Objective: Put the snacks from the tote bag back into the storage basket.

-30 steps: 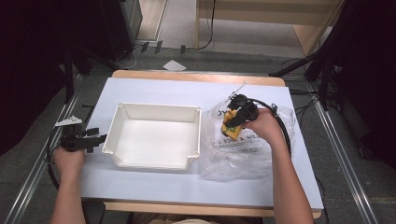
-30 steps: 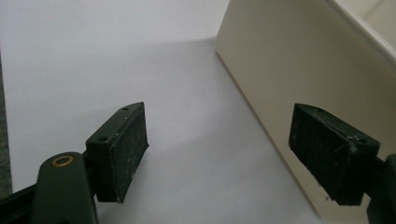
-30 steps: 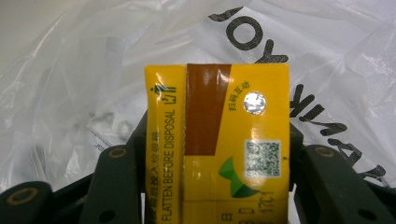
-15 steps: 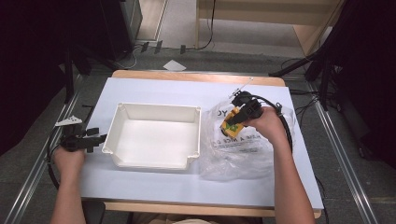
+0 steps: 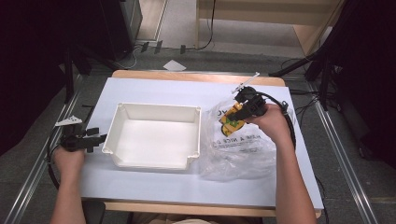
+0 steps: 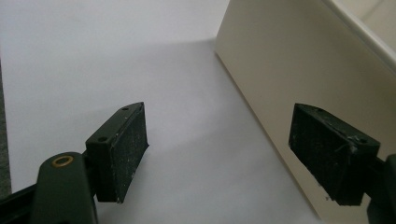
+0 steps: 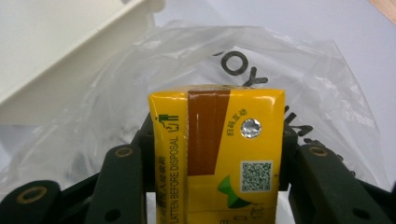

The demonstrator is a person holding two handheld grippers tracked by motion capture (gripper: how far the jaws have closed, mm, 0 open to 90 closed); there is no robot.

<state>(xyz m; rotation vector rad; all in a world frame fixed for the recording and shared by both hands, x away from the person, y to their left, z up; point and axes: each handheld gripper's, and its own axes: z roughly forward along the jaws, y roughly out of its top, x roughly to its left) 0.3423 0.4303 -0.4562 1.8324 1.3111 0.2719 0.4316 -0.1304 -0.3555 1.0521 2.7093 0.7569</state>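
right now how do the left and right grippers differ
The left gripper is open with nothing between its jaws; the right gripper is shut on a yellow carton. The left one sits low beside the white bin, just off its outer wall; the right one is over the clear plastic bag on the bin's other side. Both are black, two-jawed and hand-held.

Yellow carton (image 7: 216,154): bottom cut off by the right gripper view's lower edge, both side faces covered by the jaws. Clear bag (image 7: 299,79) print behind the carton only partly readable. Beside the white bin (image 6: 299,88), the left gripper (image 6: 243,154) body is out of frame.
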